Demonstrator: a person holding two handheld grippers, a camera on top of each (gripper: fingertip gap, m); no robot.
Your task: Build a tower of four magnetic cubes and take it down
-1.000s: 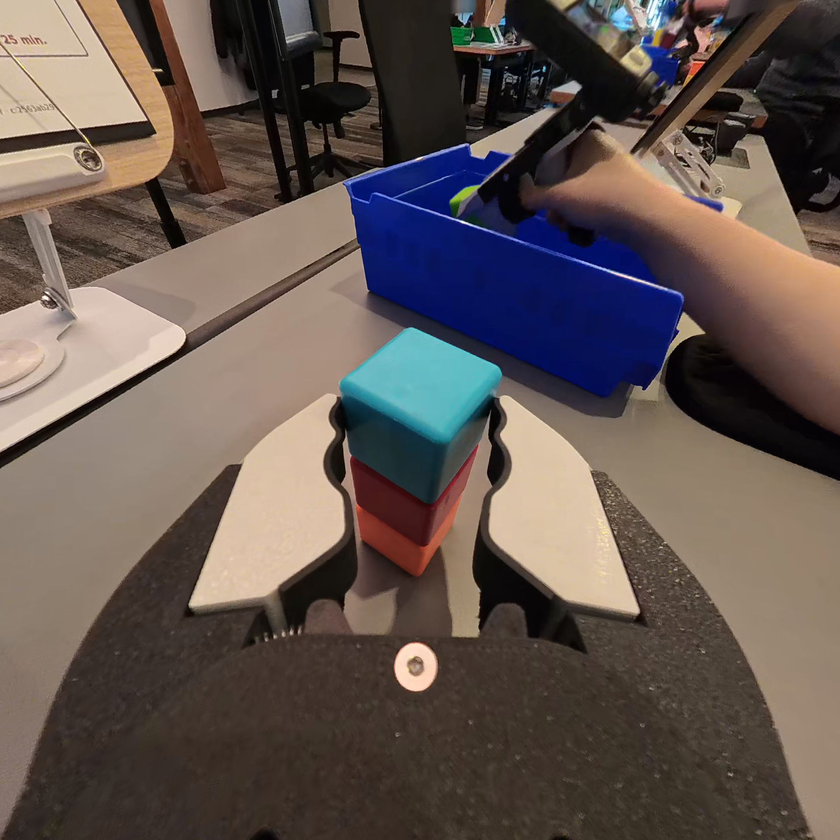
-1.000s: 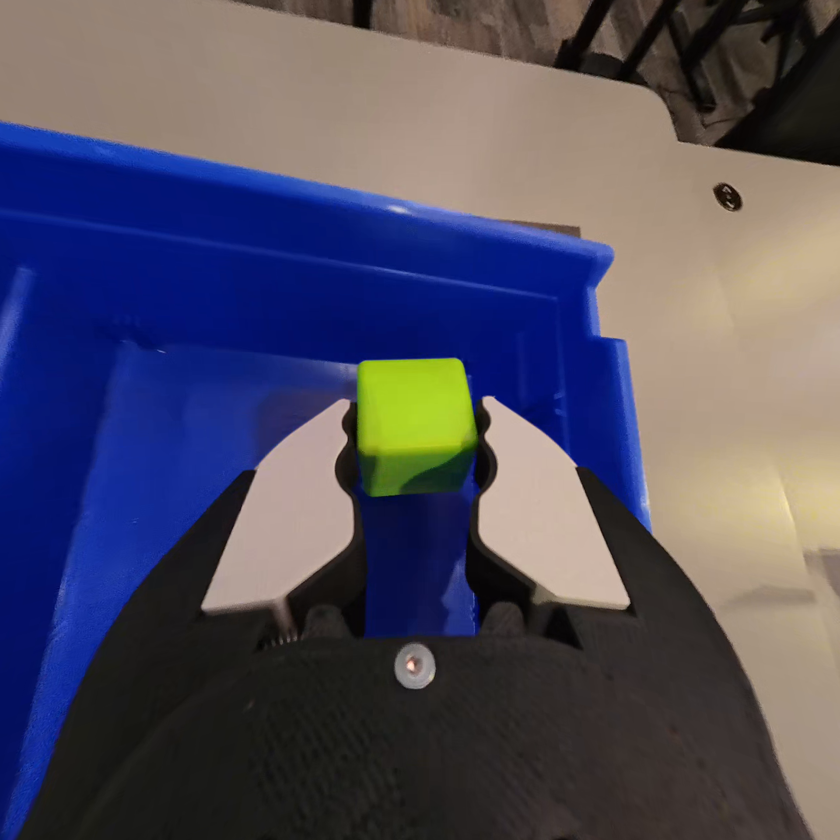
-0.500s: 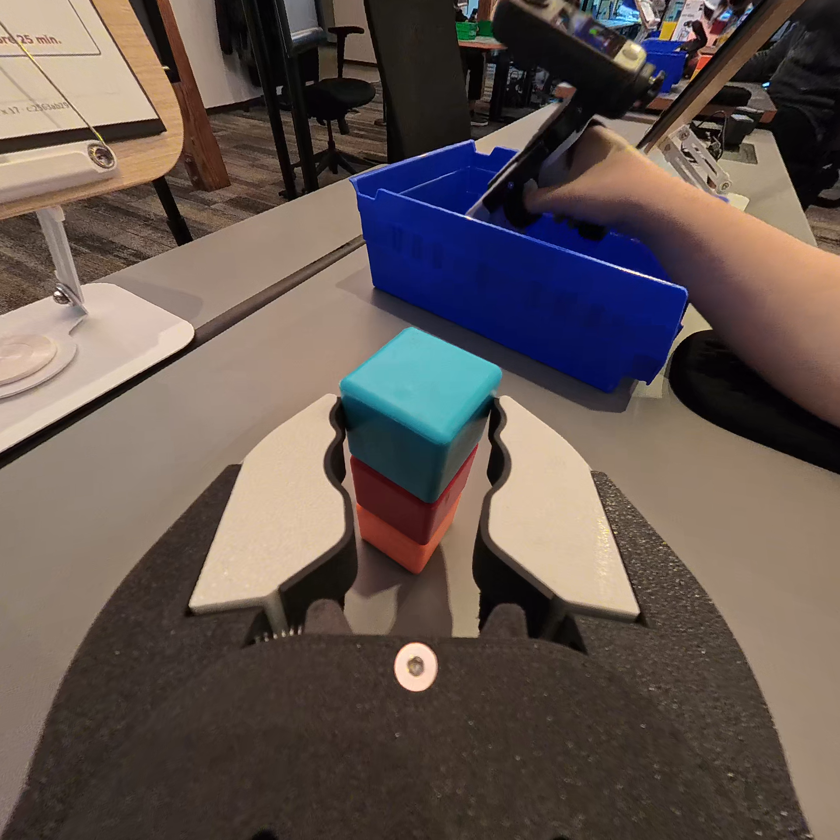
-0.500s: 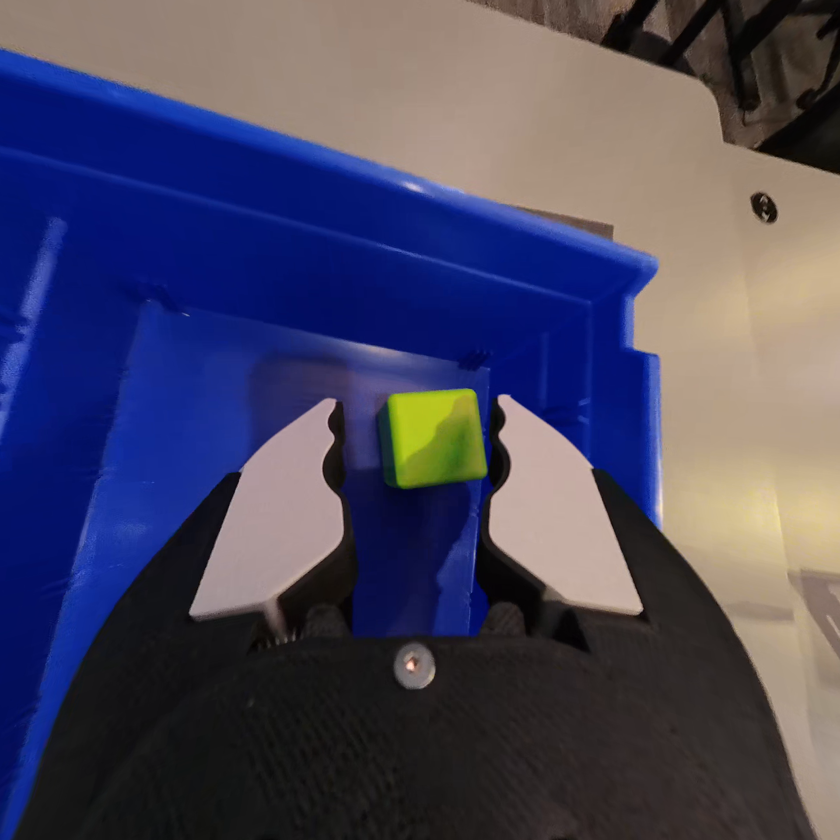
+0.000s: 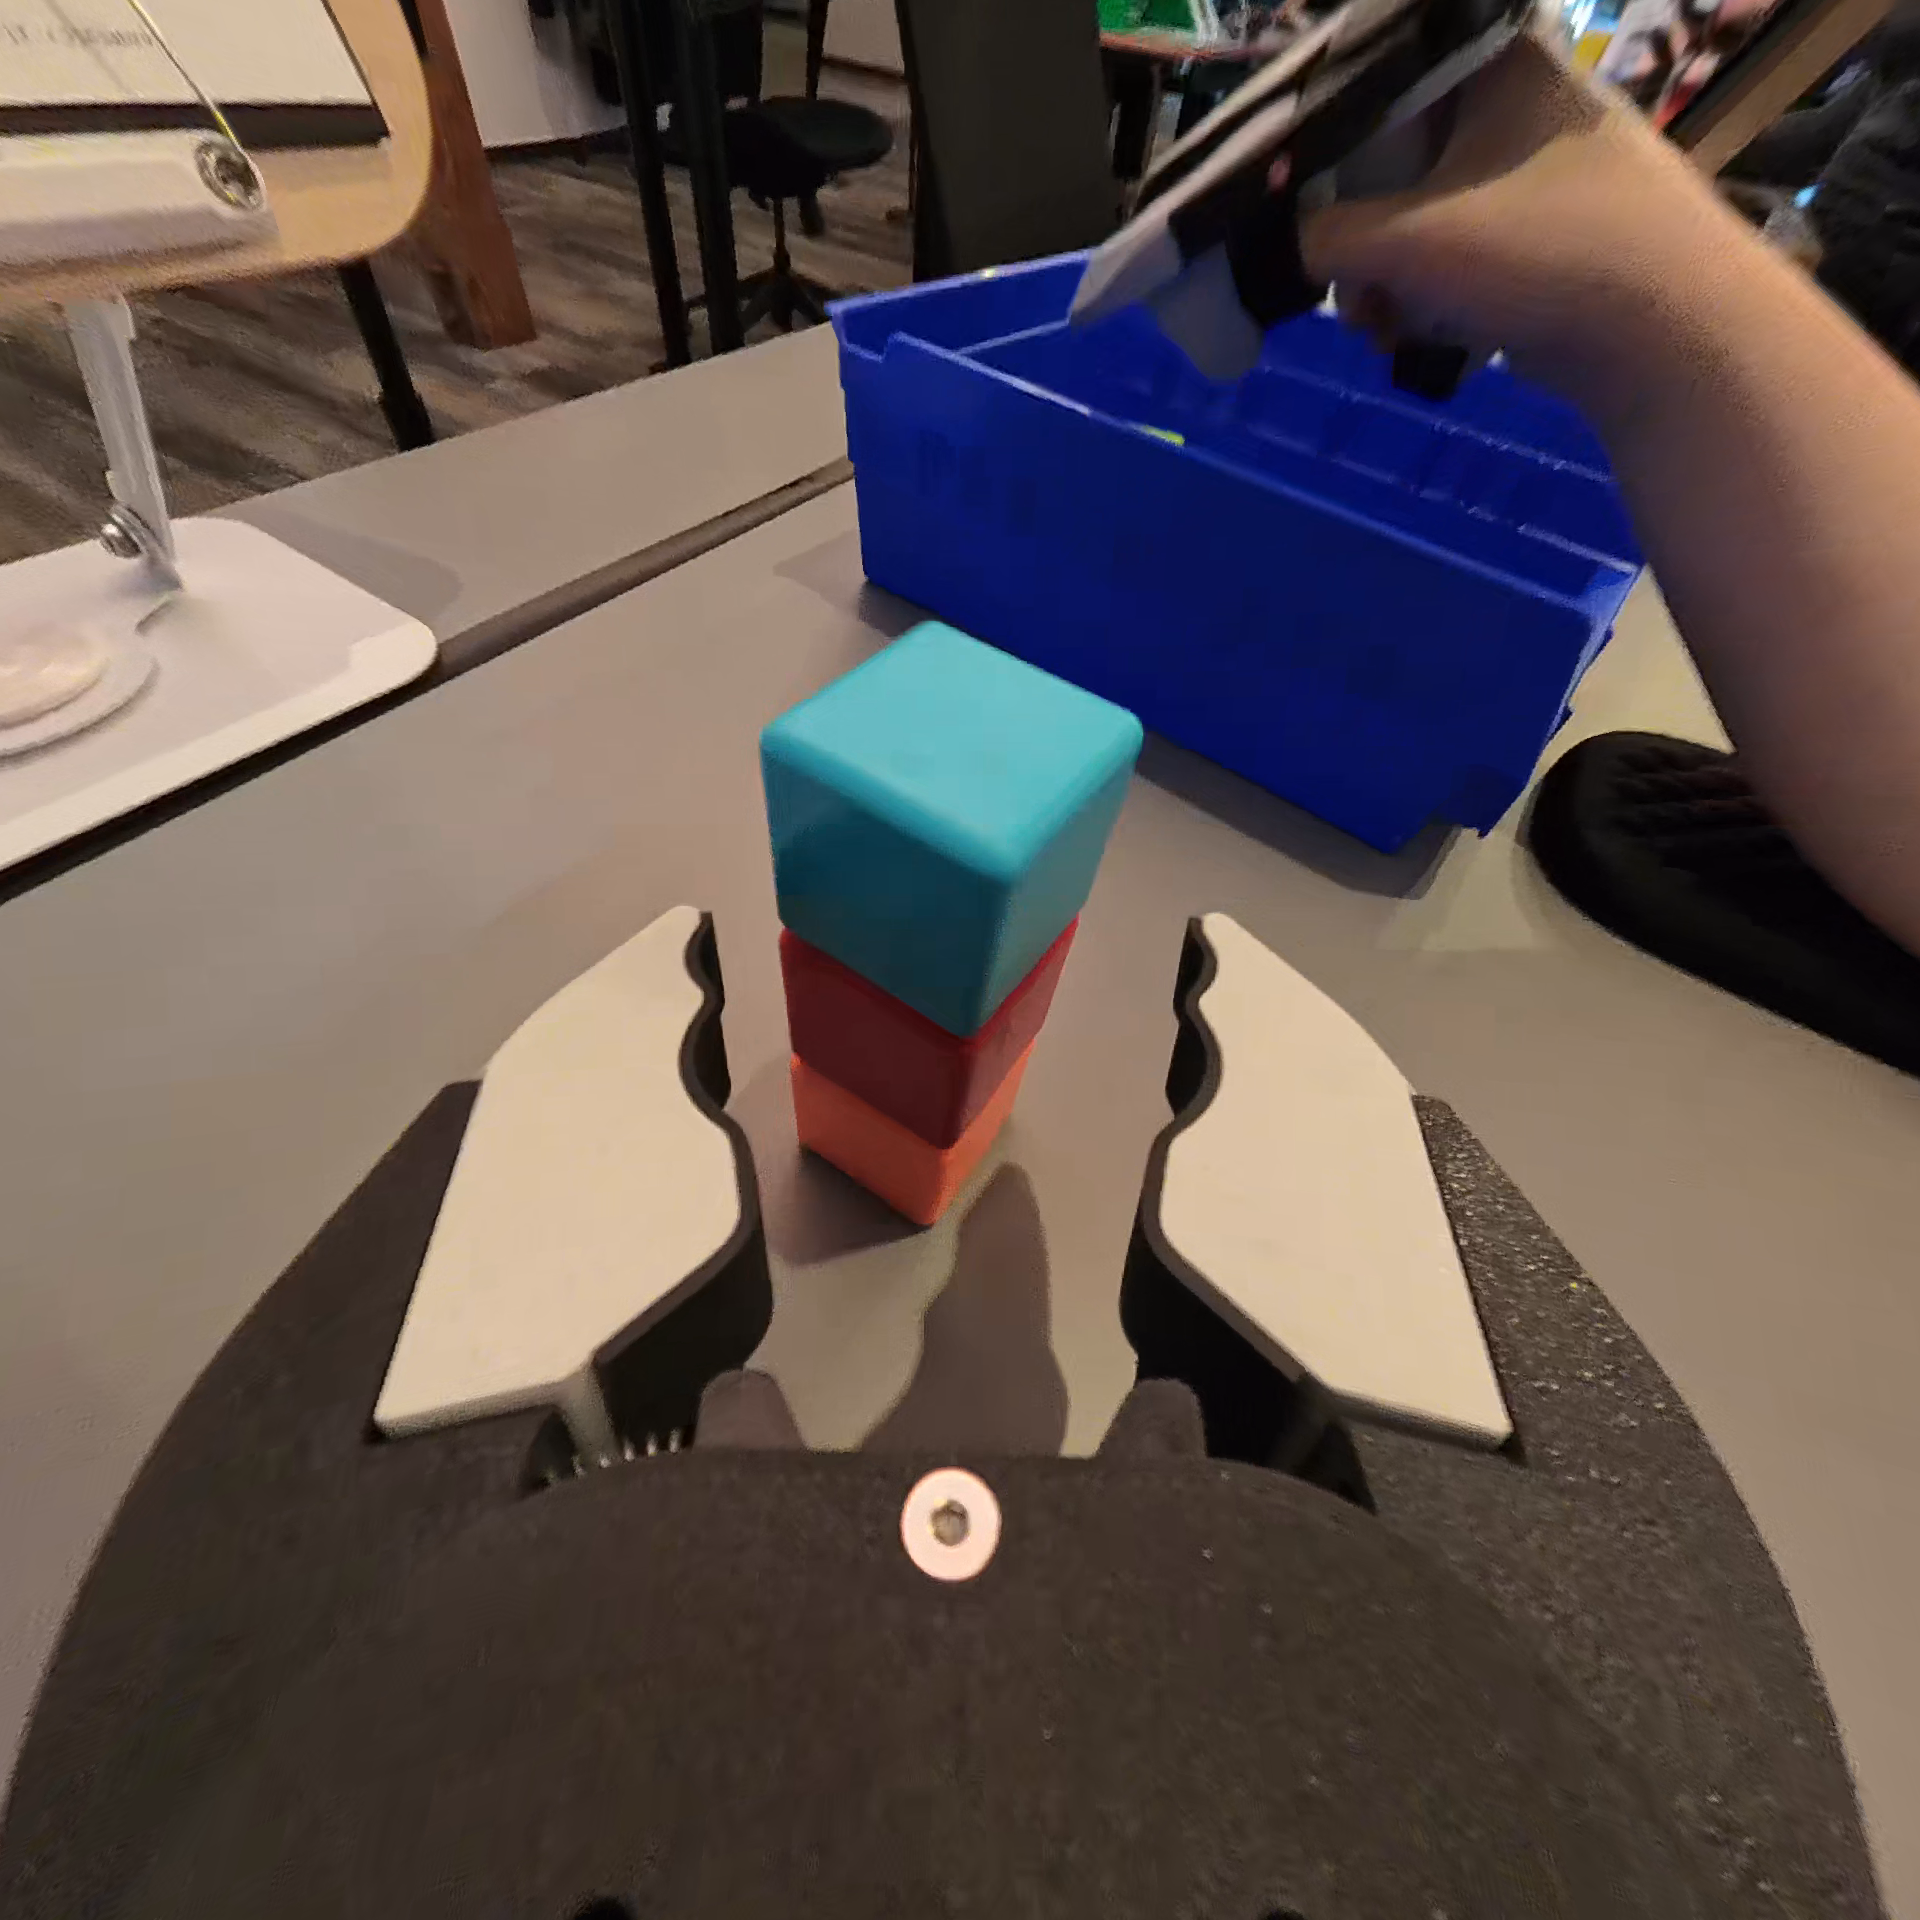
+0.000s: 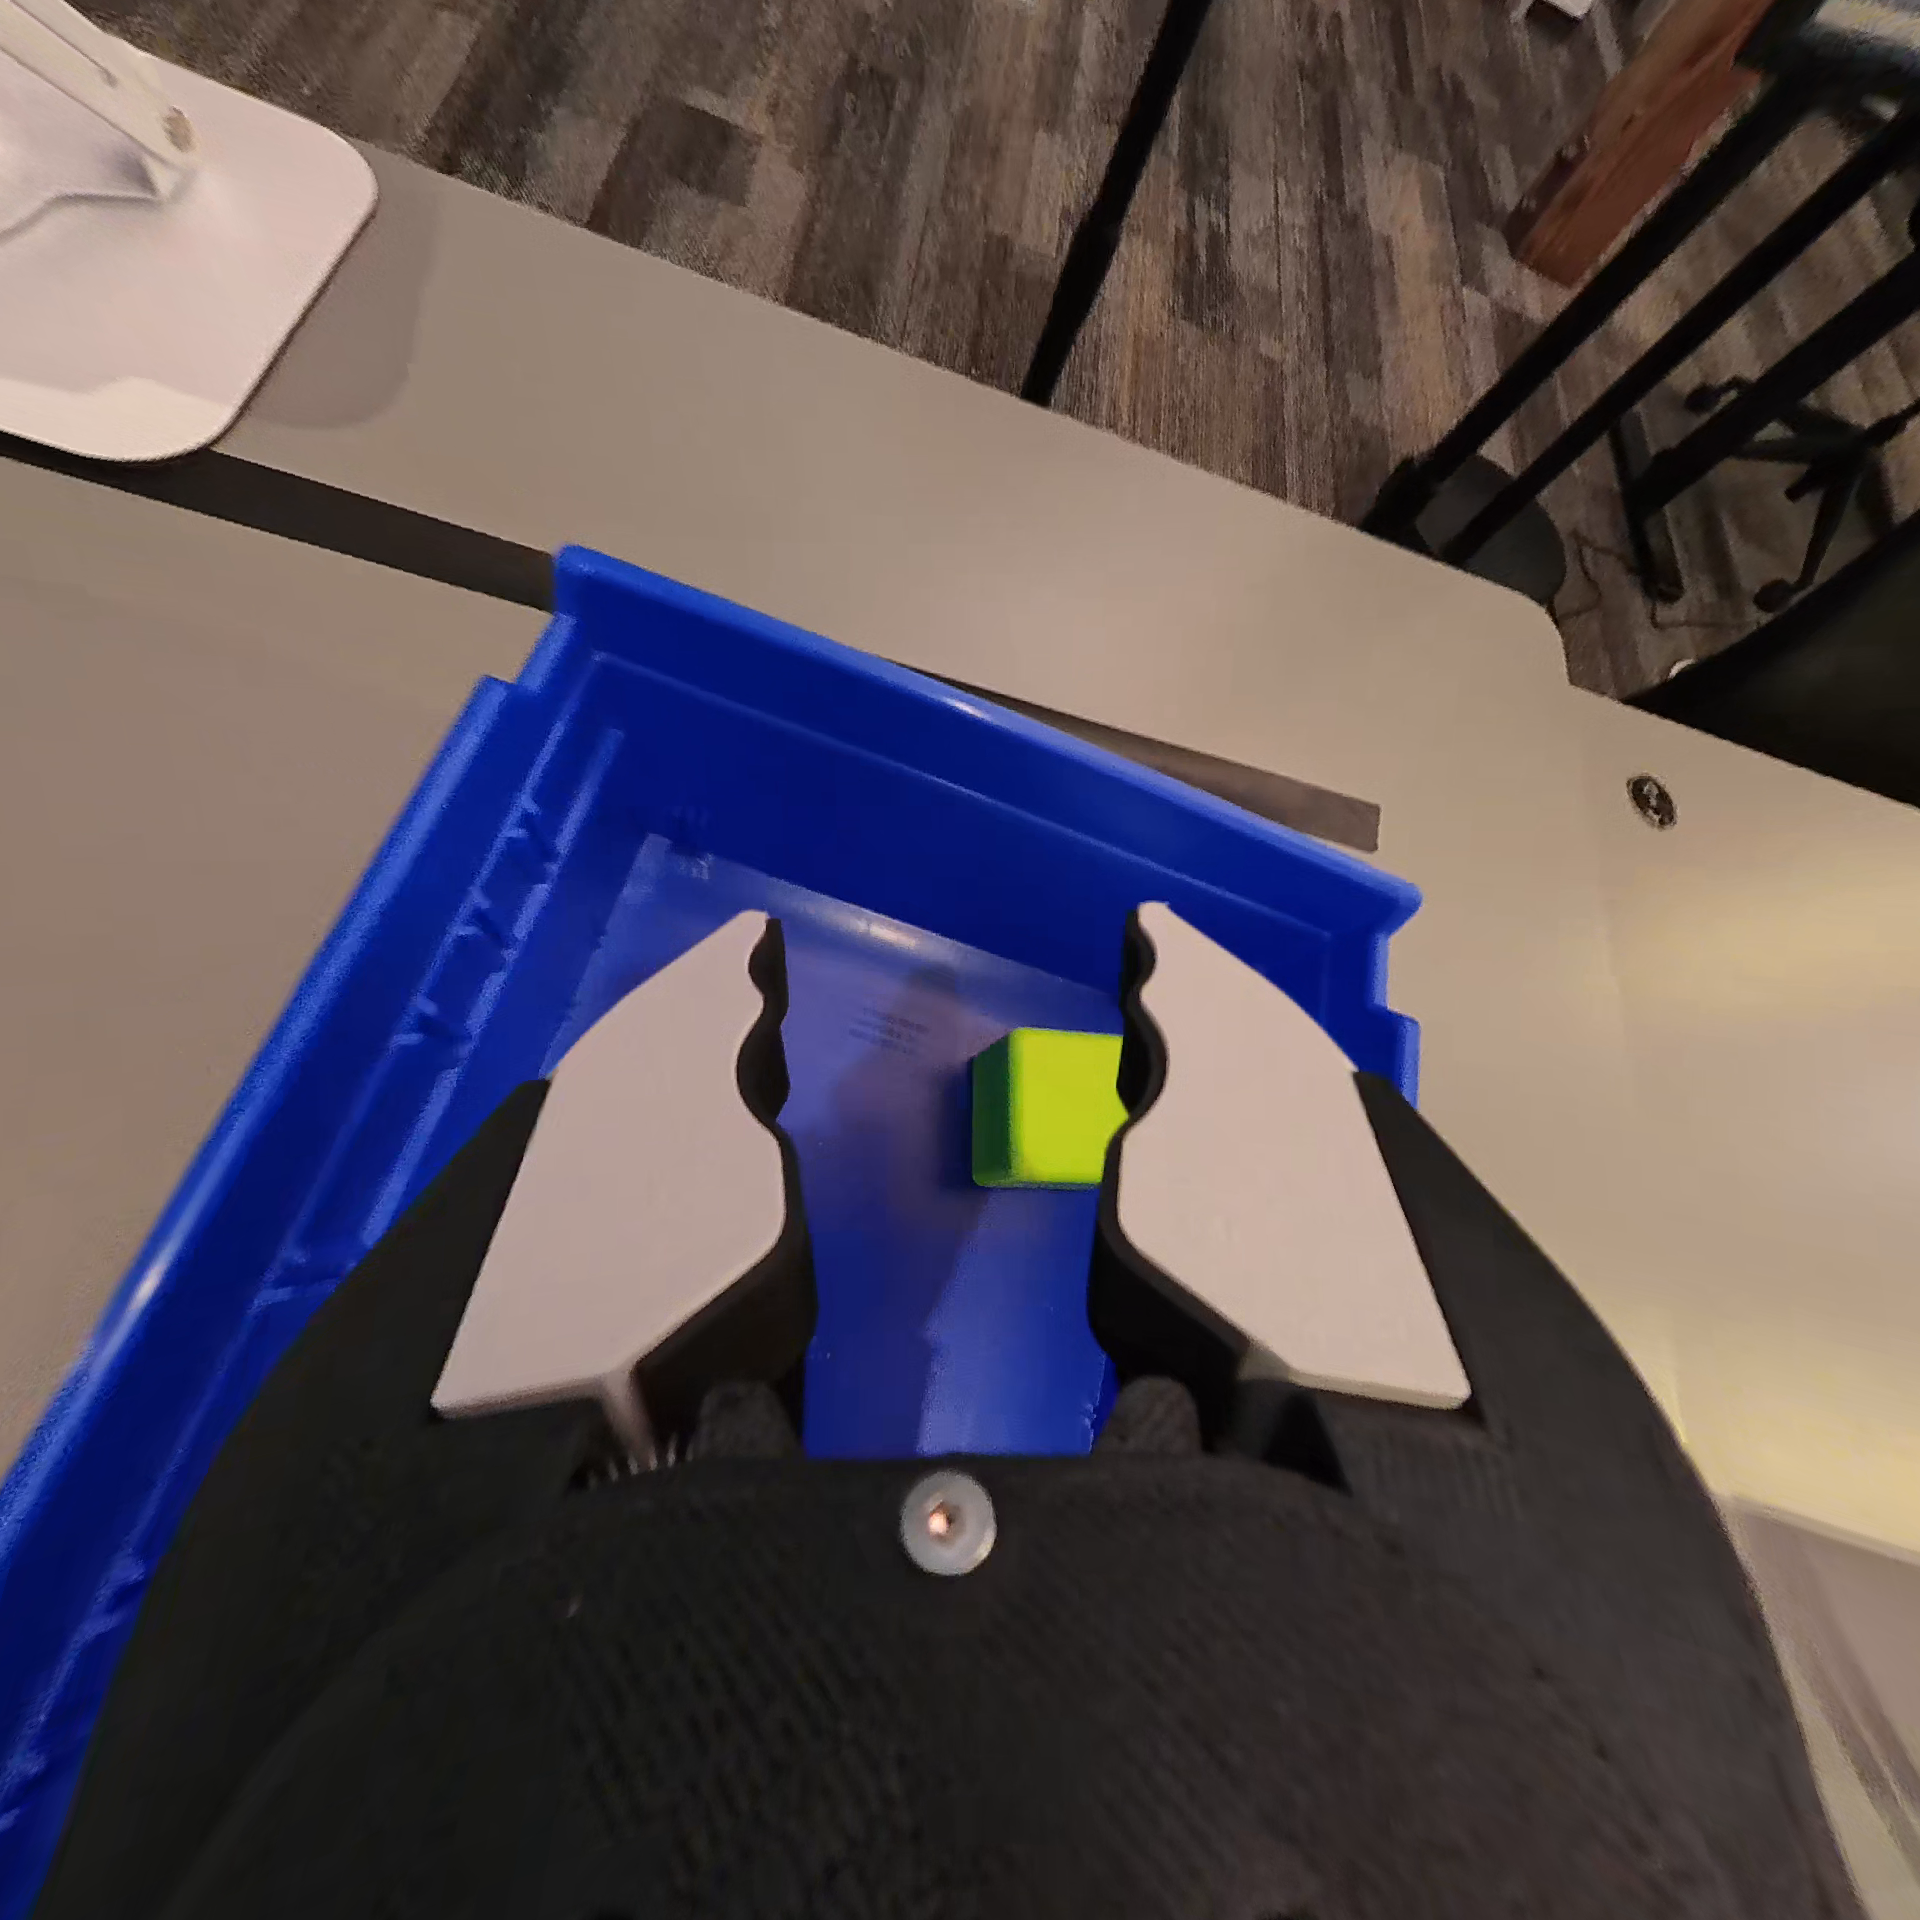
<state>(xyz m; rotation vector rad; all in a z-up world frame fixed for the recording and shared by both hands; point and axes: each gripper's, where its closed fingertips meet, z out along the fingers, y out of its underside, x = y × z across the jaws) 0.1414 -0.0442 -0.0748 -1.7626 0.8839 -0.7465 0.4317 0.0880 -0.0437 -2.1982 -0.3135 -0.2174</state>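
A teal cube (image 5: 940, 831) tops a red cube (image 5: 914, 1049) and an orange cube (image 5: 894, 1153), stacked upright on the tabletop (image 5: 312, 987); a green cube (image 6: 1044, 1107) lies in the blue bin (image 6: 935, 769).

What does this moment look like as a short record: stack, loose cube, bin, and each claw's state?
stack: teal cube on red cube on orange cube, three high, upright on the grey table
loose cube: green cube, lying on the floor of the blue bin
left claw: open, fingers either side of the stack, not touching it
right claw: open, above the bin, holding nothing
tower progress: fourth cube off the stack
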